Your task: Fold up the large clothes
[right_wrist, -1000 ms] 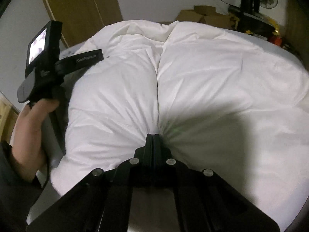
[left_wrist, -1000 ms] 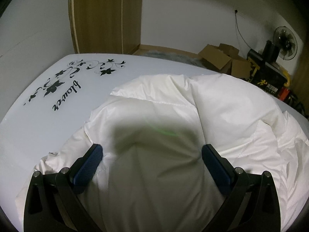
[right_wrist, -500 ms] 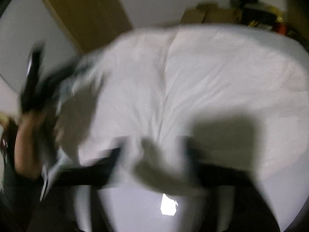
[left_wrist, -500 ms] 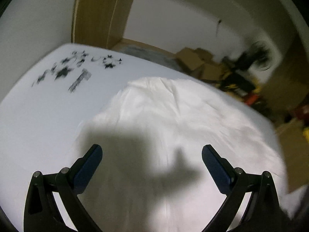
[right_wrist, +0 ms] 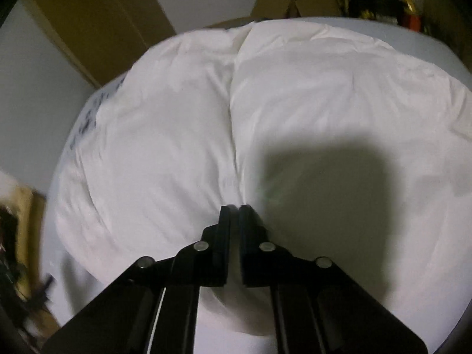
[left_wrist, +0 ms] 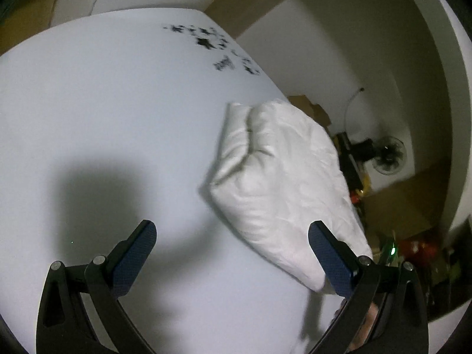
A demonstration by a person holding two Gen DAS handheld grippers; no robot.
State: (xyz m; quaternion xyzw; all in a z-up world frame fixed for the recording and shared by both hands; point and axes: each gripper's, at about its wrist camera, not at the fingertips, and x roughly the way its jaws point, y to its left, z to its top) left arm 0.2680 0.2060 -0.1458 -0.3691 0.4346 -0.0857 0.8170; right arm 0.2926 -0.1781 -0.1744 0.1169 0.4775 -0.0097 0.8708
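- Right hand-held gripper (right_wrist: 234, 208): jaws pinched nearly together on the near edge of the white puffy garment (right_wrist: 265, 112). Cloth bunches into the tips, at the near end of a seam running straight ahead, away from the gripper.
- Garment lies on the white counter (left_wrist: 103, 118), spreading ahead of the right hand-held gripper on both sides of that seam. Two padded halves, left and right of the gripper line. Long axis looks to run ahead along the seam; fisheye makes this hard to judge.
- Left hand-held gripper (left_wrist: 233, 253): jaws wide, nothing between them, over bare counter. Not touching the cloth.
- From the left hand-held gripper, the garment sits ahead and to the right. Its near corner lies just beside the right finger and passes behind it. A folded edge faces the gripper's open gap.
- Black flower print (left_wrist: 212, 42) on the counter far ahead of the left hand-held gripper, well apart from the garment.
- Judgement: the right side has the only hold, so it is the nearer hand. The left must swing right to meet the near corner before any fold can be carried over.
- Boxes (right_wrist: 295, 3) and a fan (left_wrist: 388, 159) beyond the counter. View is blurred.
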